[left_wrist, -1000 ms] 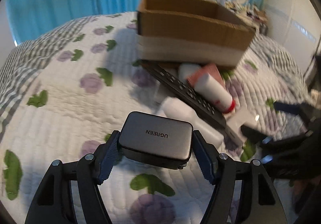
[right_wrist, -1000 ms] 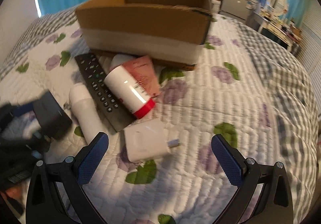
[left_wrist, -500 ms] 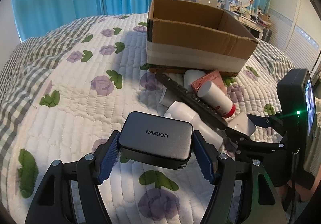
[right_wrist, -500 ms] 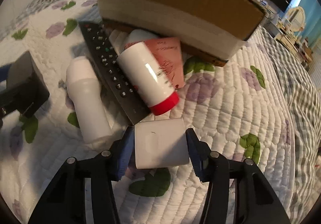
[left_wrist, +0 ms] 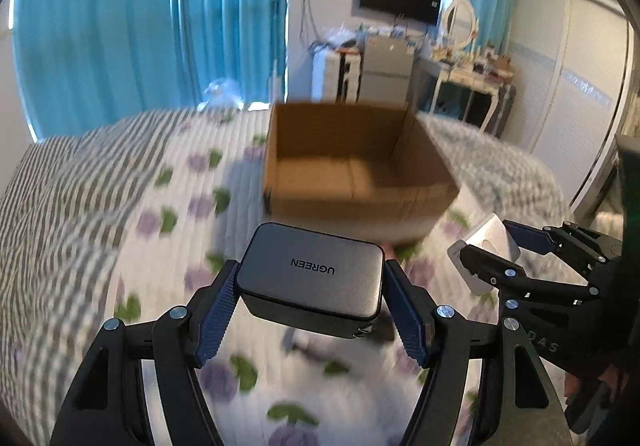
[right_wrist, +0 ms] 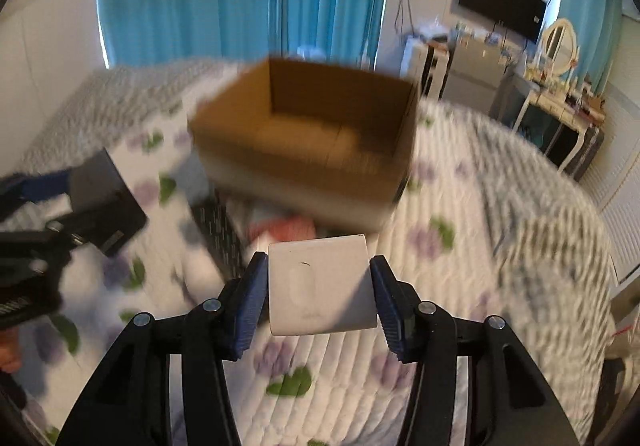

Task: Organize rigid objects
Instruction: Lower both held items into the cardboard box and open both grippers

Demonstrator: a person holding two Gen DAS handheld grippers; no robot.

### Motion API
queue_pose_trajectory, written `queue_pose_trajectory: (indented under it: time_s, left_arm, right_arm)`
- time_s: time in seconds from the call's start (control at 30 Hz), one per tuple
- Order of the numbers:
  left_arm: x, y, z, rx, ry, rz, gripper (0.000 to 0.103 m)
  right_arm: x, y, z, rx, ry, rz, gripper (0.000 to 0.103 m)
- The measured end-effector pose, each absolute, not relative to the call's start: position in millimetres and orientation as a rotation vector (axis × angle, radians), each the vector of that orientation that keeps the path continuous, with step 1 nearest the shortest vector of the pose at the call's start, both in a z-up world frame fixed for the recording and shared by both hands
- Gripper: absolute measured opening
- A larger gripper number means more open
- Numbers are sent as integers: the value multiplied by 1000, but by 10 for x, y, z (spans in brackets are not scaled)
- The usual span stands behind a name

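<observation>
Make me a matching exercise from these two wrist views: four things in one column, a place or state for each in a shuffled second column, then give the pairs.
Things:
1. grey UGREEN charger
2. white charger
3. cardboard box
4. remote control

Places or states:
A. lying on the quilt in front of the box
B. clamped in the right gripper
C. standing open on the bed, nothing seen inside
D. clamped in the left gripper

Pairs: 1-D, 2-B, 3-C, 4-A

Bedroom (quilted bed (left_wrist: pixel 120 246), vanity mirror (left_wrist: pixel 460 22)).
</observation>
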State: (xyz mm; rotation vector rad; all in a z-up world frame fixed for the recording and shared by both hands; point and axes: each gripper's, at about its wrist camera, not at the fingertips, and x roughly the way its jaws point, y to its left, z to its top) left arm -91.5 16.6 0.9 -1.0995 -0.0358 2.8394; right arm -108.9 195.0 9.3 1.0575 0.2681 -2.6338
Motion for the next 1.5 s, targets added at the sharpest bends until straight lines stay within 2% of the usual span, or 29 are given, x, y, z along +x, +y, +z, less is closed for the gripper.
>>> queue_pose_trajectory:
  time_s: [0.13, 0.27, 0.47, 0.6, 0.8, 0.83, 0.87, 0.93, 1.13, 1.2, 1.23, 1.27, 1.37, 1.5]
  left_arm:
    - [-1308, 212, 288, -997, -4, 2883, 72]
    - [-1838, 232, 301, -1010, 4, 2887, 72]
    - [-2543, 303, -136, -1126, 53, 2856, 72]
    - [-2650, 385, -391, -1135, 82, 2795, 72]
    - [-2785, 387, -630, -1157, 30, 2755, 73]
    - [-2761, 396, -611, -1105, 39, 2780, 77]
    - [-2745, 400, -586, -1072, 50, 2797, 88]
    - [-2704, 395, -530, -1033, 52, 2825, 103]
    - [-2601, 263, -447, -1025, 66, 2881, 103]
    - [-2496, 203, -384, -1023, 54, 2881, 103]
    - [-2447, 187, -349, -1020, 58, 2884, 103]
    - [-2380, 168, -308, -1013, 70, 2897, 103]
    - [-2129, 104, -152, -979, 103, 2936, 103]
    - [-1740, 18, 63, -940, 93, 2954, 103]
  right_arm:
    - [-1426, 1918, 577, 945, 256, -2670, 51]
    - [-1813, 1861, 718, 920, 247, -2669, 51]
    - [-2486, 1786, 505, 982, 257, -2659, 51]
    - [-2716, 1860, 326, 1003, 235, -2663, 51]
    - [-2841, 1876, 139, 1025, 231, -2647, 51]
    - [-2864, 1879, 117, 1029, 229, -2643, 51]
    - [-2893, 1873, 99, 1033, 224, -2641, 51]
    - [-2908, 1889, 64, 1036, 218, -2639, 51]
    - [-2907, 1933, 79, 1050, 165, -2648, 52]
    - [-2837, 1948, 158, 1022, 164, -2681, 66]
    - [-2791, 1957, 210, 1002, 160, -2700, 84]
    - [-2740, 1973, 276, 978, 148, -2713, 87]
    - [-2551, 2003, 487, 944, 125, -2725, 87]
    - [-2145, 1993, 748, 894, 185, -2765, 89]
